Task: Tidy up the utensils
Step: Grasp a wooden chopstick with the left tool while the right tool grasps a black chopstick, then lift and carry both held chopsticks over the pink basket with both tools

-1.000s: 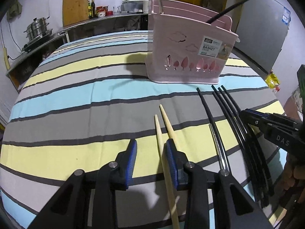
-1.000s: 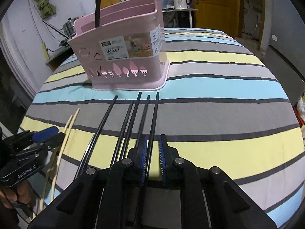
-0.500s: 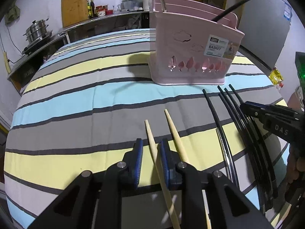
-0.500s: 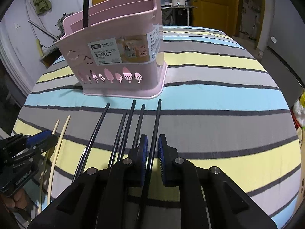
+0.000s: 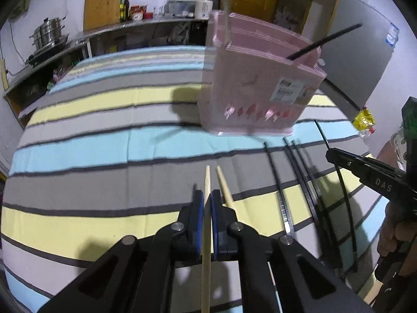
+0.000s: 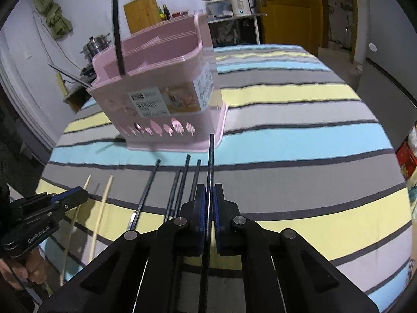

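Observation:
My left gripper (image 5: 206, 203) is shut on a pale wooden chopstick (image 5: 207, 180) and holds it lifted off the striped cloth; a second wooden chopstick (image 5: 224, 190) lies just to its right. My right gripper (image 6: 208, 195) is shut on a black chopstick (image 6: 210, 156) raised above the table. Several black chopsticks (image 6: 182, 180) and a metal one (image 5: 284, 208) lie between the grippers. The pink utensil basket (image 5: 260, 83) stands ahead, also in the right wrist view (image 6: 161, 88), with a black chopstick (image 6: 117, 26) standing in it.
The table wears a striped cloth (image 5: 104, 143). A kitchen counter with pots (image 5: 49, 36) and bottles runs behind it. A grey cabinet (image 5: 357, 47) stands at the right, and a yellow door (image 6: 286, 7) is beyond the table.
My left gripper closed on the left wooden chopstick and lifted it. My right gripper closed on the rightmost black chopstick and raised it. Both views moved closer to the basket.

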`<move>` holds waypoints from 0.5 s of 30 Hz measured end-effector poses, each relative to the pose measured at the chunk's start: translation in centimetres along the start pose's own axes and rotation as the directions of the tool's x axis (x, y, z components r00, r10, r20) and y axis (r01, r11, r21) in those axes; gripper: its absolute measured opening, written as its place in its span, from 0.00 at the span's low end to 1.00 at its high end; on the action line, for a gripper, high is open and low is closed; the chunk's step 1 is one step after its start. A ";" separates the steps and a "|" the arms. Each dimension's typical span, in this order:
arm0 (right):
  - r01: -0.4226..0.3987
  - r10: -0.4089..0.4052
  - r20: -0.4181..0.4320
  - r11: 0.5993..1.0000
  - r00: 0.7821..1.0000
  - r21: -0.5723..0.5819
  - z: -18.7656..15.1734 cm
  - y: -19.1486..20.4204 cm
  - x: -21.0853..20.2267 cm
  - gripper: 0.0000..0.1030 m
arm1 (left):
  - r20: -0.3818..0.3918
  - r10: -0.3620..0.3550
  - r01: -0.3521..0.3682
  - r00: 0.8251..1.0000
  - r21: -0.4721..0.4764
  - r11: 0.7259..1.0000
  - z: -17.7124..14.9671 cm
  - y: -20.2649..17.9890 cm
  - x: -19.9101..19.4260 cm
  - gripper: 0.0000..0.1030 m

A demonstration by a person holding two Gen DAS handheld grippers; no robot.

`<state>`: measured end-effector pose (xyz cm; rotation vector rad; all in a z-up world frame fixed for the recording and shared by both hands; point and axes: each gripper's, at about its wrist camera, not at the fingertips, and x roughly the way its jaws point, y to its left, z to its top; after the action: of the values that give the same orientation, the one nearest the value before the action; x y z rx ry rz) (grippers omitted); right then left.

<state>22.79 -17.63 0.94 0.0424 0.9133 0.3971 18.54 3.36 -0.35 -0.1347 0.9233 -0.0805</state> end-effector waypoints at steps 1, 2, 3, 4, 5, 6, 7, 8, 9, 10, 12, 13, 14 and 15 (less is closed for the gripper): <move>-0.004 0.004 0.015 1.000 1.000 0.000 0.3 0.0 -0.7 0.05 | 0.010 -0.006 0.006 1.000 0.005 1.000 0.2 -0.1 -0.6 0.06; -0.008 0.008 0.025 1.000 1.000 0.000 0.4 0.1 -1.2 0.05 | 0.022 -0.012 0.012 1.000 0.008 1.000 0.4 -0.3 -1.2 0.06; -0.010 0.010 0.038 1.000 0.999 -0.001 0.6 0.2 -1.8 0.05 | 0.035 -0.021 0.021 0.999 0.012 1.000 0.7 -0.4 -1.9 0.06; -0.010 0.010 0.052 1.000 0.999 -0.003 0.8 0.2 -2.4 0.05 | 0.046 -0.028 0.028 0.999 0.016 1.000 0.9 -0.5 -2.4 0.06; -0.011 0.011 0.062 1.000 0.998 -0.004 1.1 0.3 -2.8 0.05 | 0.059 -0.034 0.033 0.998 0.021 0.999 1.2 -0.6 -3.1 0.06; -0.014 0.014 0.074 1.000 0.997 -0.003 1.3 0.3 -3.3 0.05 | 0.069 -0.038 0.036 0.997 0.025 0.999 1.4 -0.8 -3.6 0.06; -0.016 0.016 0.084 1.000 0.996 -0.003 1.5 0.2 -3.7 0.05 | 0.079 -0.043 0.041 0.996 0.028 0.999 1.7 -0.8 -4.1 0.06; -0.017 0.017 0.098 1.000 0.995 -0.003 1.7 0.3 -4.3 0.05 | 0.090 -0.050 0.048 0.995 0.029 0.998 2.0 -0.9 -4.7 0.06; -0.017 0.017 0.111 1.000 0.994 -0.004 2.0 0.3 -4.8 0.05 | 0.098 -0.056 0.054 0.994 0.030 0.998 2.2 -1.0 -5.1 0.06; -0.018 0.018 0.118 1.000 0.993 -0.004 2.1 0.4 -5.1 0.05 | 0.107 -0.063 0.060 0.992 0.031 0.998 2.5 -1.0 -5.6 0.06; -0.018 0.019 0.140 1.000 0.990 -0.006 2.6 0.7 -5.9 0.05 | 0.123 -0.066 0.062 0.990 0.033 0.998 2.9 -1.2 -6.4 0.06; -0.019 0.020 0.151 1.000 0.988 -0.008 2.8 0.8 -6.3 0.05 | 0.130 -0.068 0.064 0.989 0.035 0.997 3.1 -1.3 -6.9 0.06; -0.020 0.022 0.162 1.000 0.987 -0.010 3.0 0.9 -6.8 0.05 | 0.136 -0.070 0.065 0.988 0.036 0.997 3.2 -1.4 -7.1 0.06; -0.021 0.023 0.171 1.000 0.985 -0.013 3.1 1.0 -7.1 0.05 | 0.143 -0.072 0.067 0.987 0.038 0.997 3.4 -1.4 -7.5 0.06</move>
<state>21.00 -18.79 8.43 0.0755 0.7417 0.4122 16.71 3.18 7.81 -0.1404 0.7727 -0.1488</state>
